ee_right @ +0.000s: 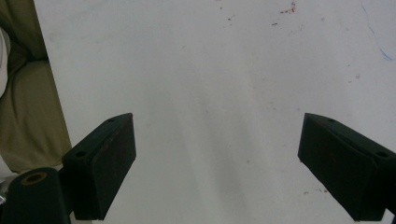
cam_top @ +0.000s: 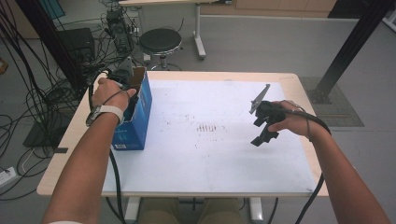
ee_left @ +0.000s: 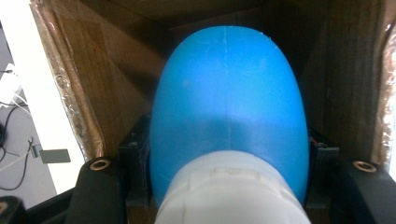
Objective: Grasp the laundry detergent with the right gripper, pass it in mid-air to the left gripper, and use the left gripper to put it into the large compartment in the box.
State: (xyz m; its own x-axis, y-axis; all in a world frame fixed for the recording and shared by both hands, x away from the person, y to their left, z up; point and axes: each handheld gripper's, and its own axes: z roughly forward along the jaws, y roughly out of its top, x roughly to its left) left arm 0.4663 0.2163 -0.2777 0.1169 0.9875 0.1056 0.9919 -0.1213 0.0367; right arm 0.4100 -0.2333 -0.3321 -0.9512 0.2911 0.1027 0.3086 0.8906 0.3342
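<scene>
A smooth blue rounded plastic object with a white ribbed base (ee_left: 229, 116) is clamped between the jaws of the left gripper (cam_top: 125, 74), and is seen in the left gripper view inside the brown cardboard interior of the blue open-topped box (cam_top: 135, 116), which stands at the left edge of the white-covered worktop (cam_top: 210, 154). The right gripper (ee_right: 217, 163) is held above bare worktop well apart from the box, with its jaws spread wide and nothing between them.
</scene>
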